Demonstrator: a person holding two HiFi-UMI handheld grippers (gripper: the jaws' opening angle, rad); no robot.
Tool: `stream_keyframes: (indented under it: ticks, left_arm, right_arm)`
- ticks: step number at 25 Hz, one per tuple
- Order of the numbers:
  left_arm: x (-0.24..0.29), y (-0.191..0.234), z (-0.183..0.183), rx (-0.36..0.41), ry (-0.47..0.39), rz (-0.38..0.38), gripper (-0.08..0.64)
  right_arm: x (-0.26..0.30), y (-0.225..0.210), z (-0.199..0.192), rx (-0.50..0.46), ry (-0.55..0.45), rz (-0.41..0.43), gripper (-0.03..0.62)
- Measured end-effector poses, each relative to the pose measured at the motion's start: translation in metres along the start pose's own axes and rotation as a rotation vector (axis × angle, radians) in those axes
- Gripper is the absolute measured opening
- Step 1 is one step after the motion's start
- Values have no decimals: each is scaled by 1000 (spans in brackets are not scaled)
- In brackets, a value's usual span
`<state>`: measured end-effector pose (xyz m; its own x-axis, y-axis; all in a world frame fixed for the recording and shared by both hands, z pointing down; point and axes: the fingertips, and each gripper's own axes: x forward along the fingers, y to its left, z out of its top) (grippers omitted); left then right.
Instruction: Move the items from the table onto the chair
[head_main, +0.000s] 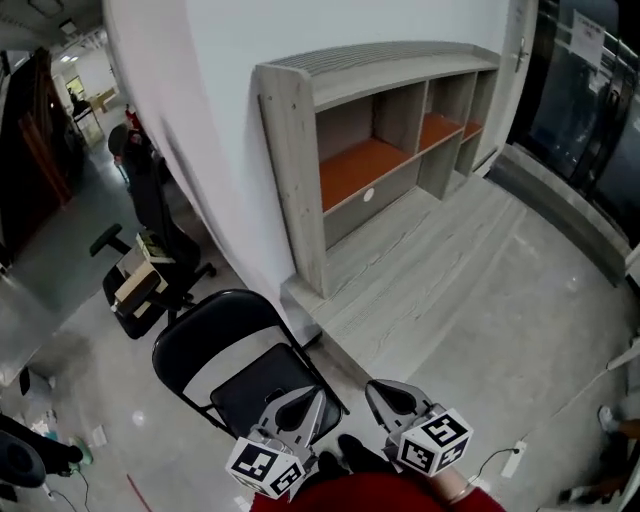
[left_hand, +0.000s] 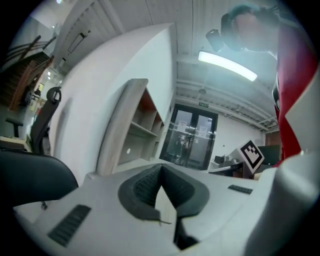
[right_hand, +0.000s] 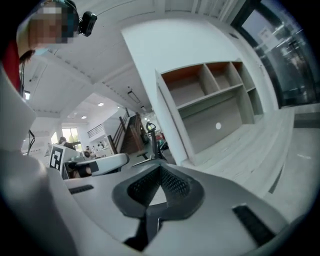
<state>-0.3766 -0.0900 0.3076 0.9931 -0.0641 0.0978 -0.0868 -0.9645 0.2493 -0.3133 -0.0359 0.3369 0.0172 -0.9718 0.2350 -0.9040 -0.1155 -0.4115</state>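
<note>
A black folding chair (head_main: 245, 372) stands on the floor just in front of me, its seat bare; its dark backrest (left_hand: 30, 174) also shows at the left of the left gripper view. My left gripper (head_main: 298, 403) hovers over the chair's near right corner, jaws shut with nothing between them (left_hand: 161, 169). My right gripper (head_main: 386, 393) hangs beside it over the floor, likewise shut and empty (right_hand: 160, 169). No table and no items for the task are in view.
A wooden shelf unit (head_main: 390, 140) stands on a low platform (head_main: 440, 270) against a white wall. A black office chair (head_main: 150, 265) with boxes on its seat is at the left. A power strip (head_main: 513, 458) lies on the floor at the lower right.
</note>
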Motion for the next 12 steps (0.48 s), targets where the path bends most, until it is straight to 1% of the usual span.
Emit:
stream_keyframes:
  ticks: [3,6,9,12]
  left_arm:
    - [7,-17,3,-3,13,-85,9]
    - [7,-34,-3,0,42,-156,9]
    - [7,-46,-10,-4,65,-206,9]
    - [5,-58,-15,-3,70,-236,9]
  right_arm:
    - [-24,-5,3,26,-58,-100,14]
    - [-49,-10,1,33,-98,-202,13]
    - [-71,-17,-4,46,-116,-288,12]
    - [-89,-18,-11,42,-117,-346,12]
